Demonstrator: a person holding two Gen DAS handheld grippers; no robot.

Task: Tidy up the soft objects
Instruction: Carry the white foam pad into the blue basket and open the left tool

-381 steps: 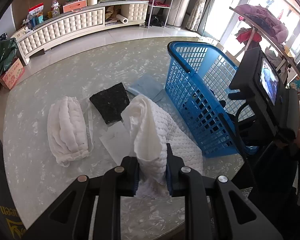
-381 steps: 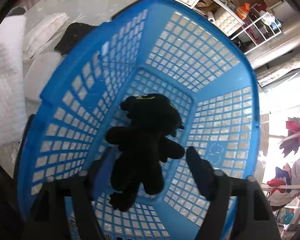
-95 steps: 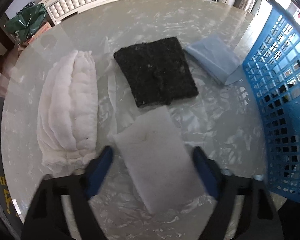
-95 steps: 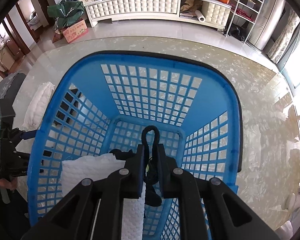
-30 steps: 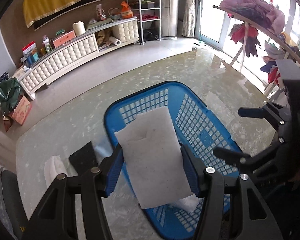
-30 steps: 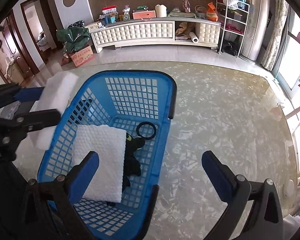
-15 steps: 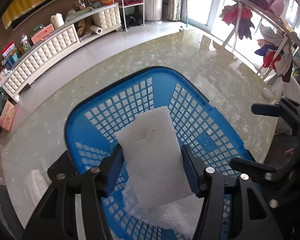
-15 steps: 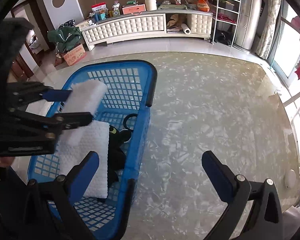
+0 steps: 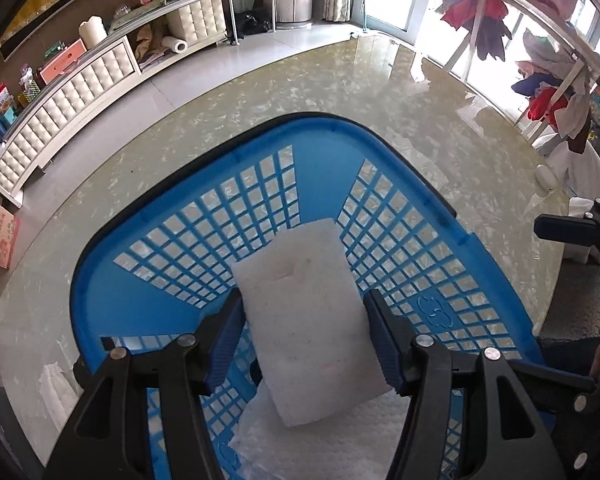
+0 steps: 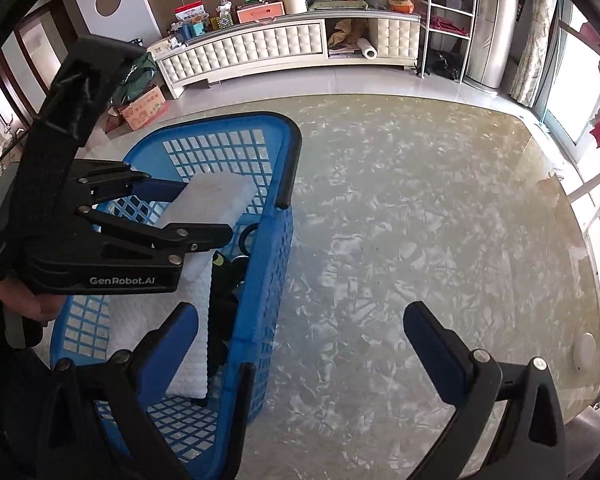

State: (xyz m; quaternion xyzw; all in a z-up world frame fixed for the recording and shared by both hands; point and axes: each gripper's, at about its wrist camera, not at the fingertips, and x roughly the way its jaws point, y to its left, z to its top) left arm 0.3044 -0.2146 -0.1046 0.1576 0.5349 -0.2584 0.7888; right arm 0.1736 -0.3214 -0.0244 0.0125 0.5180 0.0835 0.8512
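Hovering lower over the blue basket (image 9: 476,264) at frame centre than a second ago, the left gripper (image 9: 305,334) clamps the white foam pad (image 9: 308,320), ready for release; the right gripper (image 10: 300,344) gapes empty.

Blue basket (image 9: 316,168) with grid-patterned walls; plain white pad (image 9: 312,320); white dimpled cloth (image 9: 340,440); black plush toy (image 10: 224,280); desk (image 10: 420,220) mottled beige and white; claw pads (image 10: 168,348) blue.

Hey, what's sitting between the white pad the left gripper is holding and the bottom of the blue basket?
A white quilted cloth lies under the white pad, covering that part of the blue basket floor; the left wrist view shows it.
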